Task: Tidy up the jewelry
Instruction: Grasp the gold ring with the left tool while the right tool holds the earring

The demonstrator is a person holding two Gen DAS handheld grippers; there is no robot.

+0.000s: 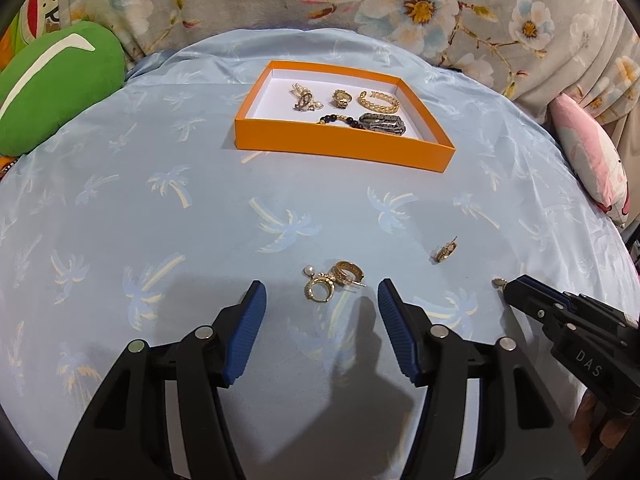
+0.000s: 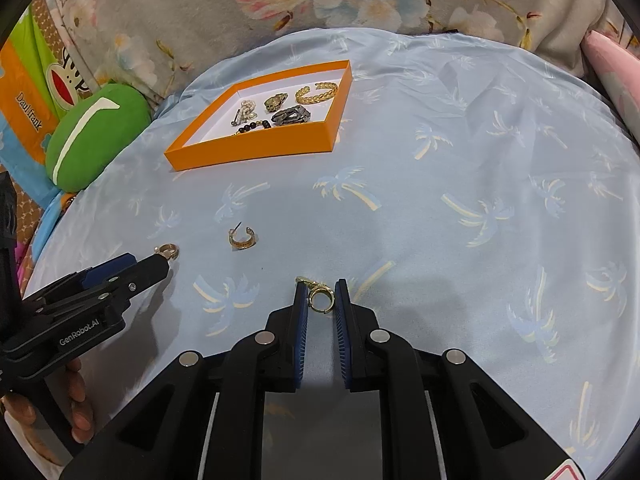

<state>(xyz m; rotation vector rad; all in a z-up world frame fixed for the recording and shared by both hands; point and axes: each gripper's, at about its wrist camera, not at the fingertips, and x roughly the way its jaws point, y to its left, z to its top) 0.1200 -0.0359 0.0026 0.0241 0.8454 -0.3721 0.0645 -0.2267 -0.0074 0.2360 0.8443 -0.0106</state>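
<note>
Left gripper (image 1: pixel 320 300) jaws apart, not gripping, hovering at a pearl hoop earring (image 1: pixel 320 286) and gold hoop (image 1: pixel 348 272) on the palm-print cloth (image 1: pixel 200 220). Risk: pinching both, or snagging cloth. Right gripper (image 2: pixel 321 300) clamped on a gold earring (image 2: pixel 320 298); thin grip may slip before the orange tray (image 2: pixel 248 148).

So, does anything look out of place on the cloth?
Yes. Several gold earrings and another lie loose on the blue cloth, outside the orange box that holds the other jewelry.
</note>
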